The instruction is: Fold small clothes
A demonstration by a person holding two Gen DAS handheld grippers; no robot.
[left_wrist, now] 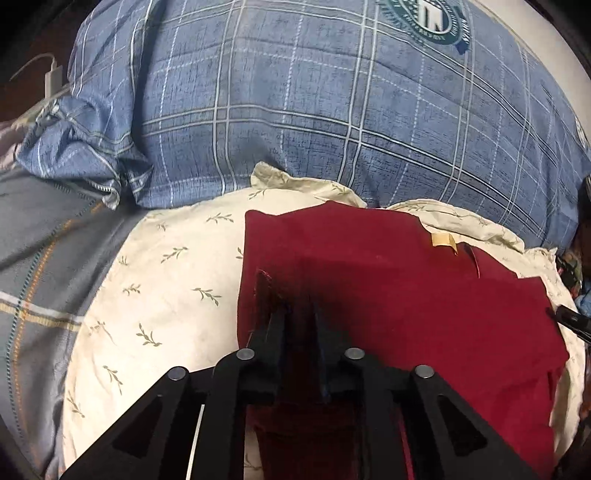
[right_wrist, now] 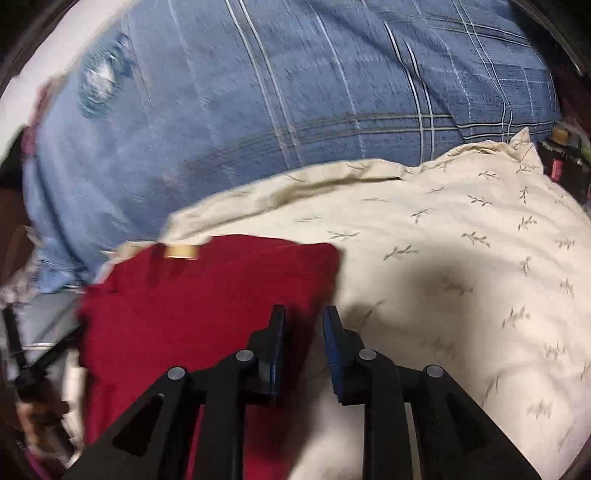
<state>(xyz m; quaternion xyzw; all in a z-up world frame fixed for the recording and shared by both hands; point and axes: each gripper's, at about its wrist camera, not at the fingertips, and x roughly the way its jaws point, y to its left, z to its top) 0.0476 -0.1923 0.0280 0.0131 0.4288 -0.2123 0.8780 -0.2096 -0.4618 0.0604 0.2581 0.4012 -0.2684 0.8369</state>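
Observation:
A dark red garment (left_wrist: 399,288) with a small tan label (left_wrist: 443,240) lies partly folded on a cream pillow with a leaf print (left_wrist: 166,280). My left gripper (left_wrist: 299,314) is shut on a raised fold of the red garment near its left edge. In the right wrist view the red garment (right_wrist: 207,295) lies at the left, on the cream pillow (right_wrist: 461,258). My right gripper (right_wrist: 304,314) hangs open over the garment's right edge and holds nothing. The right wrist view is blurred by motion.
A blue plaid quilt (left_wrist: 295,92) with a round crest (left_wrist: 424,18) lies behind the pillow. A grey striped sheet (left_wrist: 44,251) is at the left. A white charger and cable (left_wrist: 51,79) lie at the far left. The other gripper's tip (left_wrist: 572,321) shows at the right edge.

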